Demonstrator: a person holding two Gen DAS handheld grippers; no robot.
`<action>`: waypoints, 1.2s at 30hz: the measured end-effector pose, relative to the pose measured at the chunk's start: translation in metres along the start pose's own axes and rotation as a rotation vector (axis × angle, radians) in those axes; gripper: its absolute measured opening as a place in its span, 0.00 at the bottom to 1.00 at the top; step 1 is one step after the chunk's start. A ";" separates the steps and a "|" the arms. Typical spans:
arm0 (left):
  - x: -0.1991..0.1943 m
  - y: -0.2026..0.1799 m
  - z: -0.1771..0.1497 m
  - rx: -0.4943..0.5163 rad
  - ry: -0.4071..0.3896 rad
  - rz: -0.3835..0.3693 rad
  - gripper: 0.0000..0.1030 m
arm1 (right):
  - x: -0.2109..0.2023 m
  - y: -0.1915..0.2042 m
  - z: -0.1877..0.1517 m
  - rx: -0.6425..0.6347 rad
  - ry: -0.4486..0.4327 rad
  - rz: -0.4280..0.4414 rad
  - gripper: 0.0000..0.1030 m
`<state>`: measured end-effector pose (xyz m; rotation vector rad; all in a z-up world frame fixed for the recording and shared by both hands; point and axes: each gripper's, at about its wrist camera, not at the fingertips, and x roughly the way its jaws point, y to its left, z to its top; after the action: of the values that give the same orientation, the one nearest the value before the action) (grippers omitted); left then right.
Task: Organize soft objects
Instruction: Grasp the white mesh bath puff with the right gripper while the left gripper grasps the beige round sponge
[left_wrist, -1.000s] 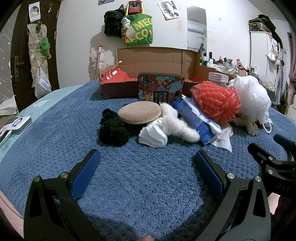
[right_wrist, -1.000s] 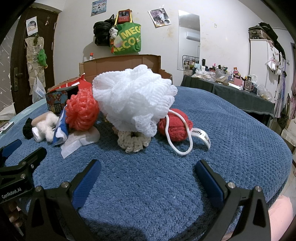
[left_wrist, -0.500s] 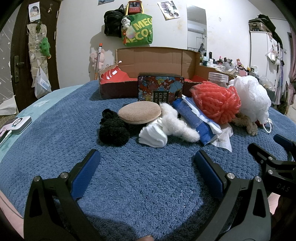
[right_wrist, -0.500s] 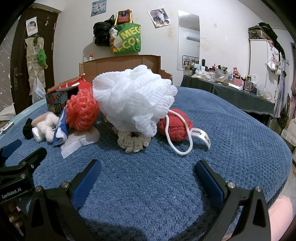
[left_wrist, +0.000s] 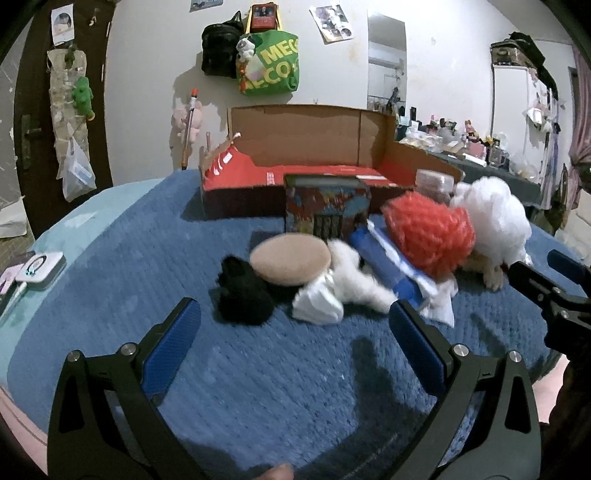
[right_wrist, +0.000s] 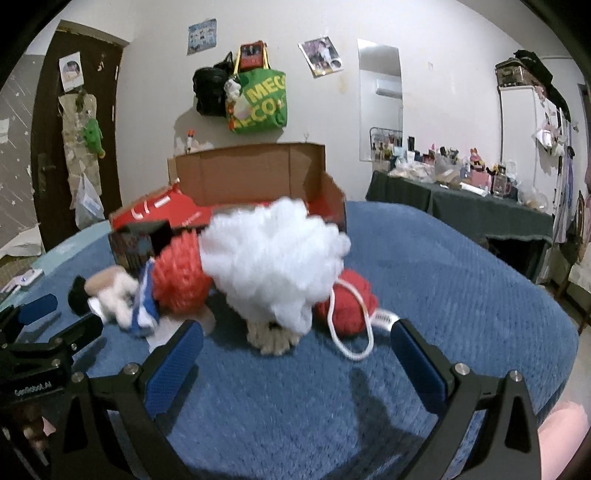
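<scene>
A row of soft things lies on the blue blanket (left_wrist: 155, 236): a black fluffy piece (left_wrist: 242, 295), a tan round puff (left_wrist: 290, 260), white fluffy pieces (left_wrist: 343, 288), a blue packet (left_wrist: 386, 267), a red mesh pouf (left_wrist: 428, 232) and a white mesh pouf (left_wrist: 491, 218). The right wrist view shows the white pouf (right_wrist: 275, 256), a red knit ball (right_wrist: 351, 299) with a white cord, and a cream scrunchie (right_wrist: 273, 339). My left gripper (left_wrist: 293, 336) is open and empty, just short of the white pieces. My right gripper (right_wrist: 295, 352) is open and empty, close before the scrunchie.
An open cardboard box with a red inside (left_wrist: 306, 173) stands behind the row, with a patterned tin (left_wrist: 327, 208) in front of it. A white device (left_wrist: 38, 266) lies at the left edge. A cluttered dark table (right_wrist: 461, 206) stands at the right.
Both grippers have risen and moved forward toward the row of soft things; the views are blurred with motion. Both stay open and empty.
</scene>
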<state>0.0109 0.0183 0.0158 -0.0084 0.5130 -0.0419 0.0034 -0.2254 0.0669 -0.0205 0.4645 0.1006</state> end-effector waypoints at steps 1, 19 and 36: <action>-0.002 0.002 0.004 -0.002 -0.001 -0.004 1.00 | 0.000 -0.001 0.003 0.003 -0.006 0.008 1.00; 0.021 0.019 0.054 0.041 0.073 -0.128 1.00 | 0.035 -0.012 0.045 0.067 0.031 0.138 1.00; 0.048 0.027 0.050 0.052 0.211 -0.258 0.51 | 0.066 -0.027 0.031 0.188 0.128 0.409 0.58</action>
<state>0.0784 0.0430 0.0357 -0.0191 0.7197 -0.3116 0.0785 -0.2450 0.0644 0.2551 0.6005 0.4582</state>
